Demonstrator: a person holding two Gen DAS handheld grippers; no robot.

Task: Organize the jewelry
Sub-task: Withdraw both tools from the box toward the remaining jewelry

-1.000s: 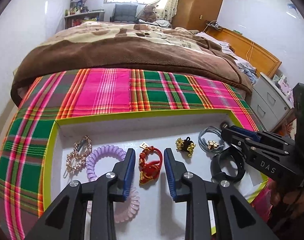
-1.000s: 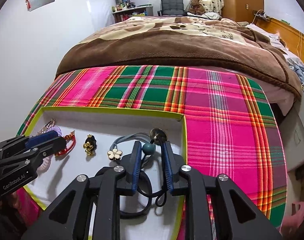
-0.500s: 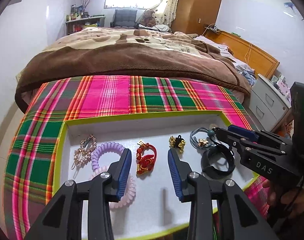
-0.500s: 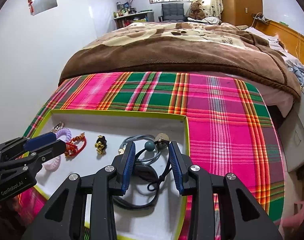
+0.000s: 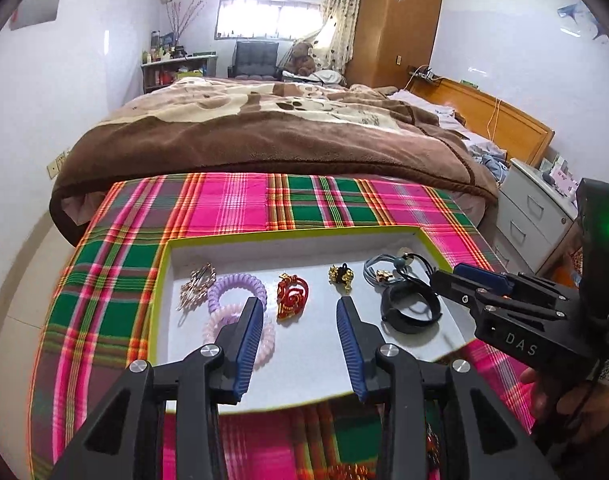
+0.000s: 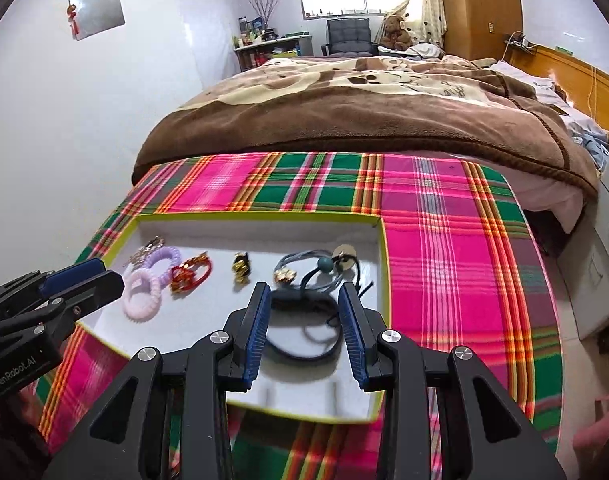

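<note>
A white tray with a yellow-green rim (image 5: pixel 288 236) (image 6: pixel 260 220) lies on the plaid cloth. In it, left to right: a gold hair clip (image 5: pixel 196 286), a purple coil tie (image 5: pixel 236 286) and a pink coil tie (image 6: pixel 142 294), a red and gold bracelet (image 5: pixel 291 295) (image 6: pixel 190 274), a gold and black charm (image 5: pixel 341 276) (image 6: pixel 241 266), grey-blue hair ties with a bead (image 5: pixel 384 272) (image 6: pixel 310 266), and a black band (image 5: pixel 410 308) (image 6: pixel 304 332). My left gripper (image 5: pixel 300 312) is open and empty above the tray's front. My right gripper (image 6: pixel 304 298) is open and empty above the black band.
The plaid cloth (image 6: pixel 444 240) covers a table at the foot of a bed with a brown blanket (image 5: pixel 264 136). A white drawer unit (image 5: pixel 532 208) stands to the right. A person's hand (image 5: pixel 564 396) holds the right gripper.
Both grippers have pulled back and up from the tray and opened wider. The right gripper let go of the hair tie with the bead, which now lies in the tray.
</note>
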